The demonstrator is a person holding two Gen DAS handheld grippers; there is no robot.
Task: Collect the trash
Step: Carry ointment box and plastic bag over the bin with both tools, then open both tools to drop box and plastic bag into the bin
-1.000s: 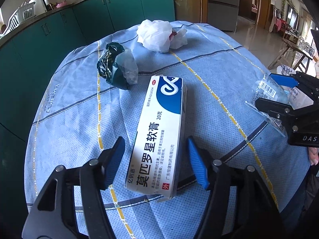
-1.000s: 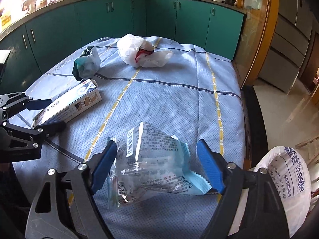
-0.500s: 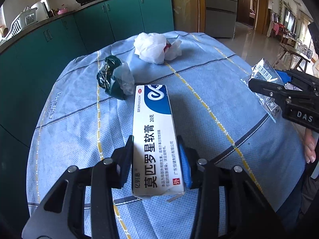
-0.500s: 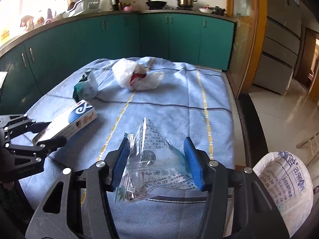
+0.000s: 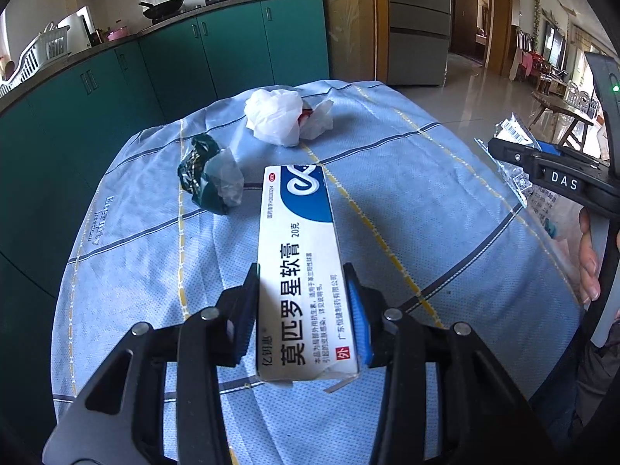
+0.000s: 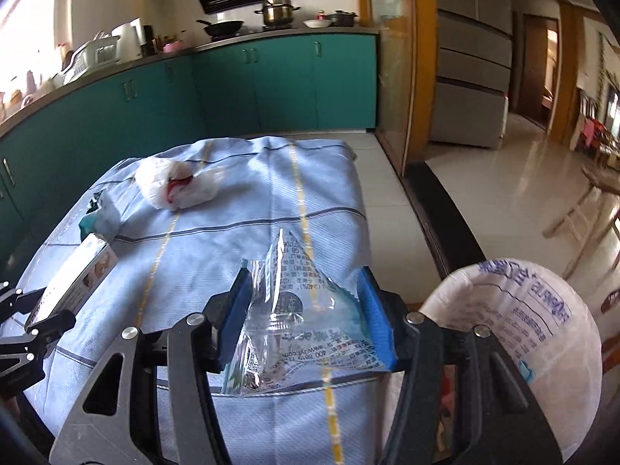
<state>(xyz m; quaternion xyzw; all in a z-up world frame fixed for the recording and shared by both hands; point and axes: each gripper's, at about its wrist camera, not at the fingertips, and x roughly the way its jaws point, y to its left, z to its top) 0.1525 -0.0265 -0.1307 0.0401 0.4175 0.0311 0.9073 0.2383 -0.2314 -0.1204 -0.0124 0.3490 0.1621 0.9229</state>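
My left gripper (image 5: 302,310) is shut on a long white and blue ointment box (image 5: 300,255), lifted clear of the blue tablecloth (image 5: 135,271). My right gripper (image 6: 306,317) is shut on a crumpled clear plastic wrapper (image 6: 294,310) with printed text, held above the cloth. The same wrapper (image 5: 511,135) and right gripper show at the right edge of the left wrist view. In the right wrist view the box (image 6: 77,275) sits at the left in the left gripper. A white crumpled plastic bag (image 5: 283,116) and a dark green wrapper (image 5: 209,182) lie farther back on the cloth.
A white sack (image 6: 534,333) with blue print stands open-mouthed beside the table at the right. Teal cabinets (image 6: 271,85) run along the back, with pots on the counter. A dark table edge (image 6: 438,224) borders the tiled floor. A person's hand (image 5: 589,255) holds the right gripper.
Both grippers closed on their items, the left on the box and the right on the wrapper, and lifted them off the cloth. The right gripper swung rightward toward the white sack.
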